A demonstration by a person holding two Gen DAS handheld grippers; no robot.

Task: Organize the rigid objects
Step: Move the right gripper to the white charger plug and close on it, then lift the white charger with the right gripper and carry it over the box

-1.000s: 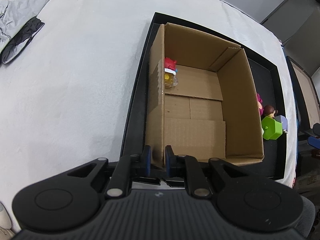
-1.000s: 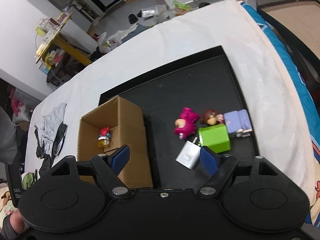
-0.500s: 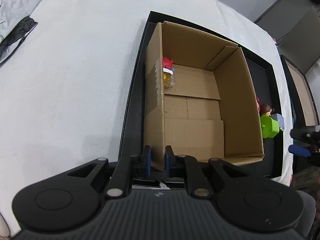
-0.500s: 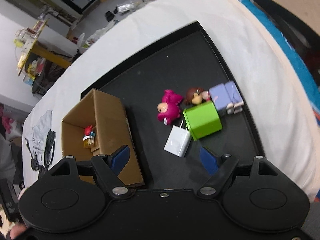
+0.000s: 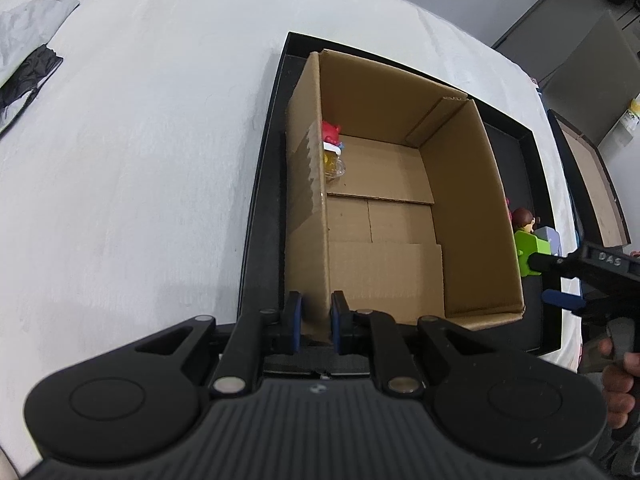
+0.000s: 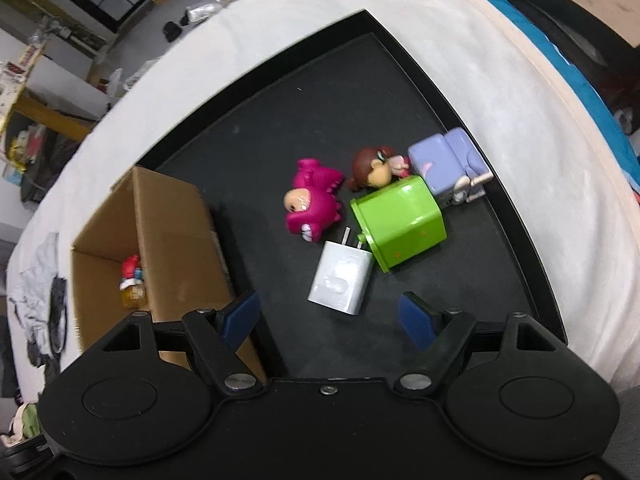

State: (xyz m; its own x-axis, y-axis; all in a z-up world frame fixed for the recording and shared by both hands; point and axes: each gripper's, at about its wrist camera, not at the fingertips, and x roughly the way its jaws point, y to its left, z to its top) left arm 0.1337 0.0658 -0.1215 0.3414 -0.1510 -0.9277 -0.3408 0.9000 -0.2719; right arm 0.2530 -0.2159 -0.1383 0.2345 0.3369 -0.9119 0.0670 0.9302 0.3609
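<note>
The cardboard box (image 6: 160,236) stands at the left of the black tray (image 6: 516,216), its near wall clamped by the left gripper (image 5: 316,316), while centre-frame the white charger (image 6: 340,278) lies beside the green cube (image 6: 400,226), just above the right gripper (image 6: 332,314), jaws apart and empty.

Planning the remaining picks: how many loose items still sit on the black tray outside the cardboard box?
5, clustered together: white charger, green cube, pink dinosaur figure, brown-haired doll, lavender block toy. Others may hide behind them.
</note>
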